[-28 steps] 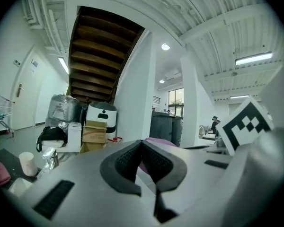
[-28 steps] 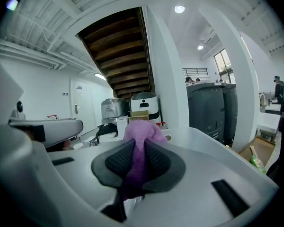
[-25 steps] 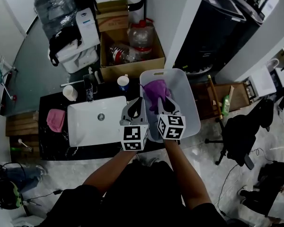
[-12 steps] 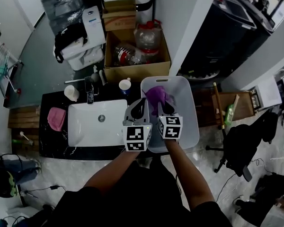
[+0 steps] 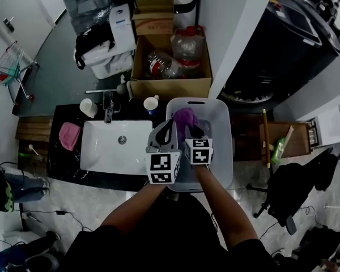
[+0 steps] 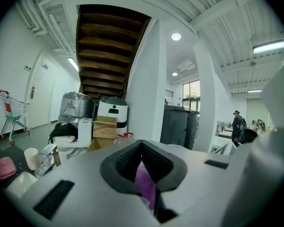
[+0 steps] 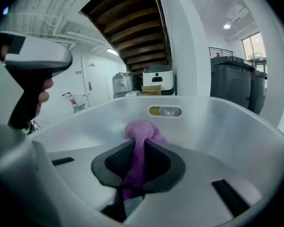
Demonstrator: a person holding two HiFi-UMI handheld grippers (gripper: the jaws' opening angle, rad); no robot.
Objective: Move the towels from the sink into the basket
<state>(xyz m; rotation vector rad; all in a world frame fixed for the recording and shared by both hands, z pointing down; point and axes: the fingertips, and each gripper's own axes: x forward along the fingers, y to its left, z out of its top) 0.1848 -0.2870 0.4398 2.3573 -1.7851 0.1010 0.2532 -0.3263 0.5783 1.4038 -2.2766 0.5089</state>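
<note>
Your left gripper [image 6: 143, 150] and right gripper [image 7: 137, 148] both clamp the purple towel [image 7: 141, 128] (soft, light, limp); grab bunched folds.

White basket [image 5: 220, 143] with purple towel [image 5: 184, 118], beside sink [image 5: 107, 152]

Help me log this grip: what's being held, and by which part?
The purple towel, inside the basket: the right gripper pinches a bunched fold, and the left gripper seems to pinch another part.
</note>
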